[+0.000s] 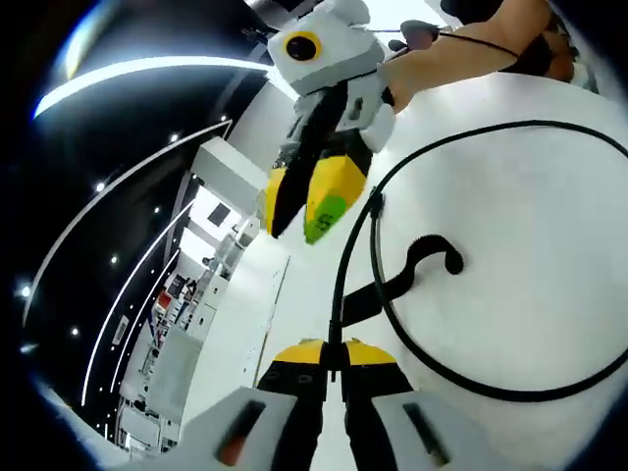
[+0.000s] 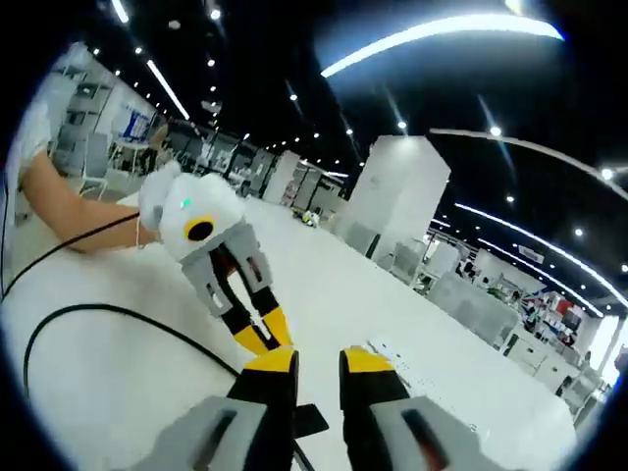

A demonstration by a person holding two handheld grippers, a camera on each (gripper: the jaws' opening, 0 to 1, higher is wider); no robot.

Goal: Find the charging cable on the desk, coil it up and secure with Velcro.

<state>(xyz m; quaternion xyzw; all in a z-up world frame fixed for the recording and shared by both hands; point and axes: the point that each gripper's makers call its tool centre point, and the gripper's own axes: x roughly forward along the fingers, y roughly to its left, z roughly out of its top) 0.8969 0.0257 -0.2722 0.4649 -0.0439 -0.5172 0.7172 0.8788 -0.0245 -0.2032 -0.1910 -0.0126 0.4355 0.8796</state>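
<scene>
Left gripper (image 1: 334, 355) pinching black charging cable (image 1: 510, 392), seemingly; white desk (image 1: 530, 226) beneath.

On a desk (image 1: 549, 196), a charging cable (image 1: 510, 388) is lying in a wide loop, with its Velcro strap (image 1: 432, 257) sitting inside the loop. In the left gripper view, the left gripper (image 1: 334, 355) is closing its jaws on one end of the cable at the loop's near side, while the right gripper (image 1: 306, 206) is hanging above the desk beyond it, beside the cable's upper run, jaws slightly apart with nothing between them. A person's forearm (image 1: 461, 49) is resting behind it. In the right gripper view, the right gripper (image 2: 319, 365) is facing the left gripper (image 2: 257, 334), the cable (image 2: 118, 314) trailing away to the left.
</scene>
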